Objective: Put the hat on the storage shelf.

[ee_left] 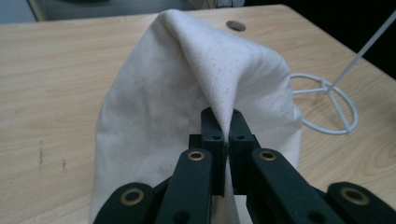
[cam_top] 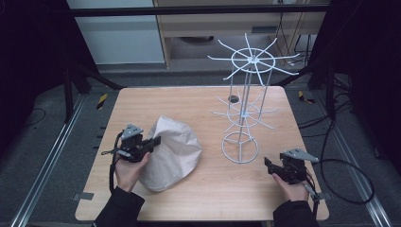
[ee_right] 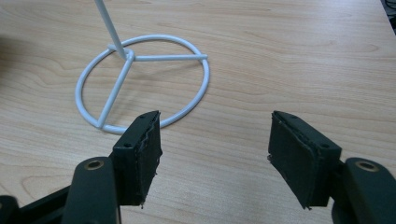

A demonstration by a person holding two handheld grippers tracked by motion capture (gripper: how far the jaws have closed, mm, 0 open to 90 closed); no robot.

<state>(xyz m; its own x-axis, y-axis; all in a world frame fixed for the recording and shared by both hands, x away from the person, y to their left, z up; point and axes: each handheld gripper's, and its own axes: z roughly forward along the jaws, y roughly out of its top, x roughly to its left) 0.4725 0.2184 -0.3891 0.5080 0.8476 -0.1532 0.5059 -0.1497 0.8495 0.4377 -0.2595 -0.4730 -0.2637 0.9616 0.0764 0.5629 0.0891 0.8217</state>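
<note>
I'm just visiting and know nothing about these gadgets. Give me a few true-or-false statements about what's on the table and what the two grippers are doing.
1. The left gripper pinches a fold of the white cloth bag. True.
2. The right gripper holds the white wire rack. False: its jaws are open and empty, near the rack's round base.
3. The wire rack stands upright on the wooden table. True.
4. The cloth bag hangs on the rack. False: it sits on the table beside it.
</note>
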